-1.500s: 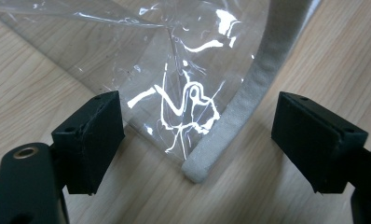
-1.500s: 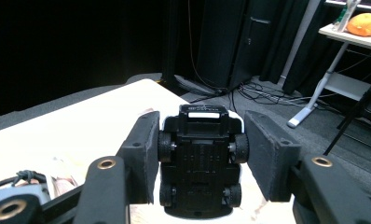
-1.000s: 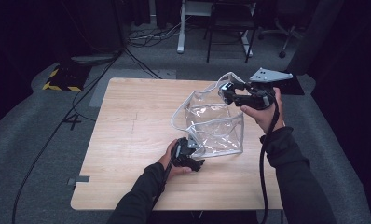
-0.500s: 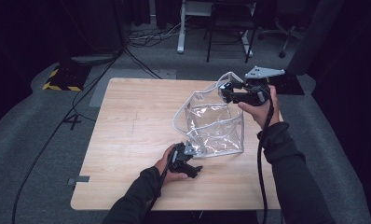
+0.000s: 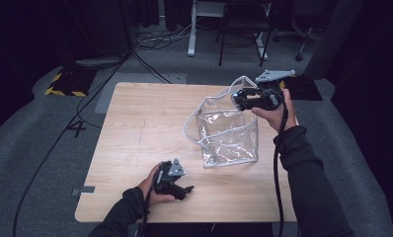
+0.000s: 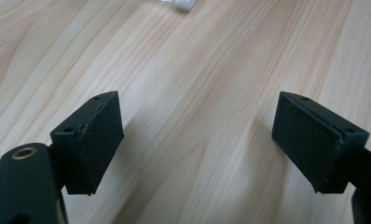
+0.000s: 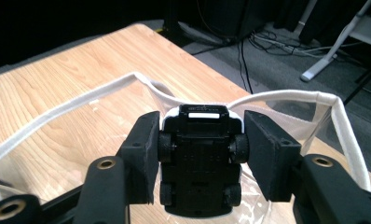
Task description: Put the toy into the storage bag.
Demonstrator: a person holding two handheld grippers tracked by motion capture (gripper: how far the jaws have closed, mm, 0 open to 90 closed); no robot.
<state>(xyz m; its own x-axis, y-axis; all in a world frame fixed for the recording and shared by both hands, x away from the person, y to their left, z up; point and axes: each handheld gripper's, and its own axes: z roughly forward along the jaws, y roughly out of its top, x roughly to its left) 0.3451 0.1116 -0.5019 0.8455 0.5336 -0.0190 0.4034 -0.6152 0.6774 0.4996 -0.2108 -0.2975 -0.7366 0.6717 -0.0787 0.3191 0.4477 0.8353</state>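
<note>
A clear plastic bag (image 5: 229, 140) with white trim and straps stands upright on the wooden table (image 5: 135, 128), right of centre. My right gripper (image 5: 237, 98) hovers over the bag's open top, shut on a small toy car (image 7: 200, 163). In the right gripper view the car's black underside and wheels face me, with the bag's white strap (image 7: 81, 105) below and beyond it. My left gripper (image 5: 186, 189) lies low near the table's front edge, left of the bag. Its jaws stand apart over bare wood in the left gripper view, where the gripper (image 6: 197, 144) holds nothing.
A white bit of the bag's trim (image 6: 179, 4) peeks in at the top of the left gripper view. Beyond the table's far edge stand desk legs (image 5: 190, 29), a chair (image 5: 244, 24) and floor cables. A black cable (image 5: 278, 163) trails from the right gripper along the sleeve.
My left hand has slid left and toward the table's front edge, away from the bag. My right hand with the car has shifted slightly left over the bag's opening.
</note>
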